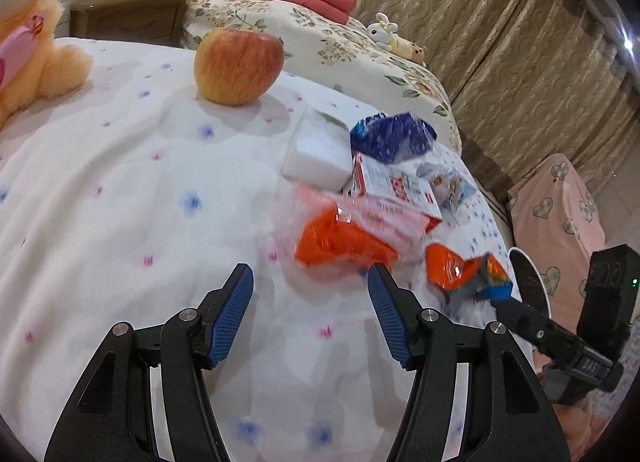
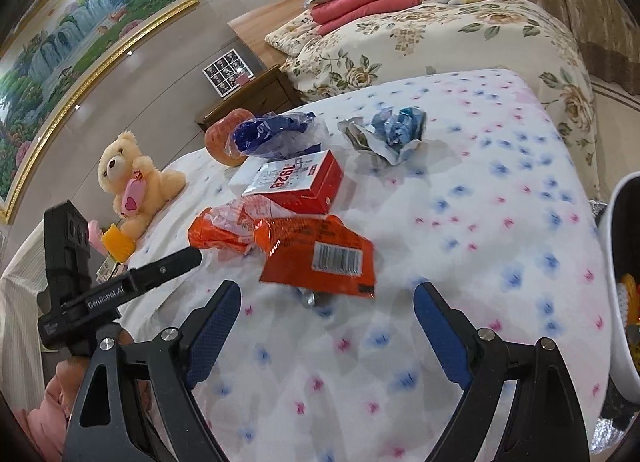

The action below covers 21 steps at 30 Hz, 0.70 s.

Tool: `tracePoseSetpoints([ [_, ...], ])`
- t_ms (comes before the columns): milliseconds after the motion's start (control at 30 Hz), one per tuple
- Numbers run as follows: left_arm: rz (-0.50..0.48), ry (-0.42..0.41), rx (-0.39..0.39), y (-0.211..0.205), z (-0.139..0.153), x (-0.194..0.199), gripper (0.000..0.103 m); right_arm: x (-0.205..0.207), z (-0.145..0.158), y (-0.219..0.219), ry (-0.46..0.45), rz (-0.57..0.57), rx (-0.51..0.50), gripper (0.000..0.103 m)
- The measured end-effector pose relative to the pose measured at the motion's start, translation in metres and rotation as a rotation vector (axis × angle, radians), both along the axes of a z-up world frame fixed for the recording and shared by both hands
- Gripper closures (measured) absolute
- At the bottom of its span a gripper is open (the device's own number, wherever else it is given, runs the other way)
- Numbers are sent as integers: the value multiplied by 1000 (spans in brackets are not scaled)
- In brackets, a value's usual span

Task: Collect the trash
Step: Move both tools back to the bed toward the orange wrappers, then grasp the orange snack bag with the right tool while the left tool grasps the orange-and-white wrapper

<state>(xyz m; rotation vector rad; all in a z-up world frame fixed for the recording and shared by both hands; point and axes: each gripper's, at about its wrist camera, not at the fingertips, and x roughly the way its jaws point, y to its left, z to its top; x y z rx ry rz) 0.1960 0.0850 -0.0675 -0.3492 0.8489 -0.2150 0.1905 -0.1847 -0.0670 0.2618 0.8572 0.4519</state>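
While both claws gape empty, the right claw [image 2: 326, 326] hovers before an orange barcoded wrapper [image 2: 320, 256] on the bed [image 2: 500, 246]; the left claw [image 1: 310, 310] faces a motion-blurred orange packet [image 1: 340, 240]; a white bin [image 2: 616, 282] is cut off at right.

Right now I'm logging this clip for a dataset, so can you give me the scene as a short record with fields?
surface: bed with flowered white cover
trash pile: orange wrapper with barcode, red box, blue wrapper, crumpled blue-and-white paper
non-trash: apple, teddy bear
bin: white rim at the bed's edge, some items already inside
left claw: open, empty, near the orange wrapper
right claw: open, empty, just short of the barcode wrapper
task status: no piece gripped yet
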Motion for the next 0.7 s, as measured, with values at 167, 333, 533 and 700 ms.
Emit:
tracePoseSetpoints([
  [167, -20, -4, 1, -2, -3, 15, 45, 13, -3, 7, 8, 2, 4, 13],
  [333, -59, -23, 24, -10, -3, 18, 78, 17, -4, 11, -10, 6, -10, 24],
  [533, -82, -56, 47, -21, 2, 4, 88, 14, -6, 11, -8, 20, -11, 79],
  [700, -77, -64, 18, -24, 4, -14, 89, 4, -1, 3, -24, 20, -9, 91],
])
